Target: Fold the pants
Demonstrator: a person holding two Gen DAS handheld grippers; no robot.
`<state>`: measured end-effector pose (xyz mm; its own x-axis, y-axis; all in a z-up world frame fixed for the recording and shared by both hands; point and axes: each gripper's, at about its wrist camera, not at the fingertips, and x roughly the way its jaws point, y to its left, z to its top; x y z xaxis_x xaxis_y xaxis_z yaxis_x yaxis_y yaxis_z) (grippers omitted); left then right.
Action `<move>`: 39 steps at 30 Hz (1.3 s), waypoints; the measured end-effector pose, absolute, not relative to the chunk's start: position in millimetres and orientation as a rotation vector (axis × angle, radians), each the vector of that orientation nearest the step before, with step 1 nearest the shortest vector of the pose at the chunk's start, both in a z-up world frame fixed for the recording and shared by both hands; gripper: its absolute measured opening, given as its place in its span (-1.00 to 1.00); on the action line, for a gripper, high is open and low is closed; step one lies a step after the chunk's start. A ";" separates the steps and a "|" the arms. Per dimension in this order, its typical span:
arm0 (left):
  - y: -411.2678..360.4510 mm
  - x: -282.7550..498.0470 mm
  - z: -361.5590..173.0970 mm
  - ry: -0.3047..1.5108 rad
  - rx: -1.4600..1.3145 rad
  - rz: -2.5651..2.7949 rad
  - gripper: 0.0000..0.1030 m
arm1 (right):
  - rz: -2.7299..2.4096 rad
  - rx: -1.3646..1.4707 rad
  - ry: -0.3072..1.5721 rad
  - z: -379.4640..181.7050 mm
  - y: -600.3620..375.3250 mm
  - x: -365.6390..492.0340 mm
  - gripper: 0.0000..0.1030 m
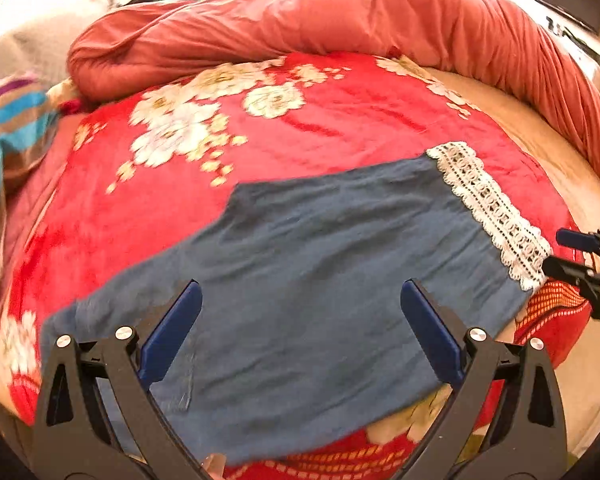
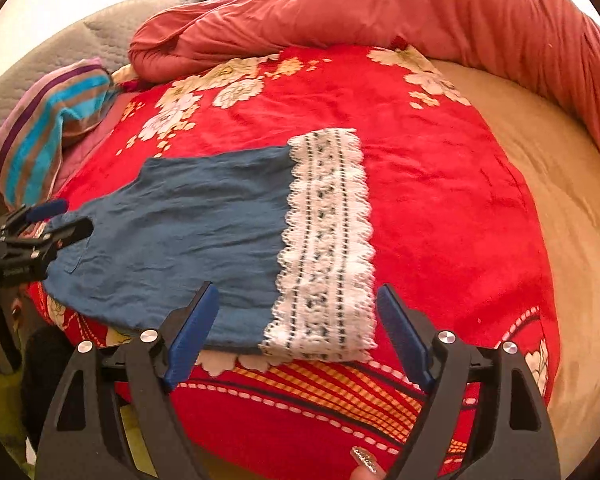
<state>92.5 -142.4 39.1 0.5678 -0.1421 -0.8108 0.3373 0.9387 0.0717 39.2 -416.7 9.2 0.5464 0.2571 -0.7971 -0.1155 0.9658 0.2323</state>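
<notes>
The pants [image 2: 188, 240] lie flat on the red blanket [image 2: 440, 200] that covers the bed, near its front edge. They are blue, with a broad white lace hem [image 2: 328, 248] at one end. Only one leg shape is seen, so the two legs seem already laid one upon the other; this is a judgement, because the lower layer is hidden. The cloth is fairly smooth, with small wrinkles only.

The left gripper [image 1: 300, 332] hovers over the waist end of the pants, close to the front edge of the bed. Its fingers [image 1: 172, 336] are wide apart and hold nothing. The right gripper [image 2: 298, 336] stands at the lace end, also at the front edge, its fingers [image 2: 192, 336] wide apart on both sides of the hem corner and empty. Whether the fingertips touch the cloth cannot be told.

So the task looks about half done: the lengthwise fold seems made, but the pants are still long. What is left, probably, is to bring the lace end over to the waist end, perhaps once more after that, and to press the pile flat.

A pink quilt [image 2: 380, 12] lies bunched along the far side of the bed, and a striped cloth [image 2: 48, 128] lies at the far left corner.
</notes>
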 end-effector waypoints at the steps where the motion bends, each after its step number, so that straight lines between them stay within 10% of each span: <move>1: -148.0 97.7 38.7 0.932 0.236 -0.299 0.81 | 0.220 0.167 0.971 7.7 -419.8 38.5 0.55; 29: -243.5 203.9 -11.3 1.055 0.308 -0.593 0.80 | 0.225 0.329 1.040 -28.9 -432.5 51.9 0.57; 39: -257.9 238.8 -33.4 1.148 0.162 -0.684 0.36 | 0.300 0.426 1.017 -36.8 -434.3 62.0 0.36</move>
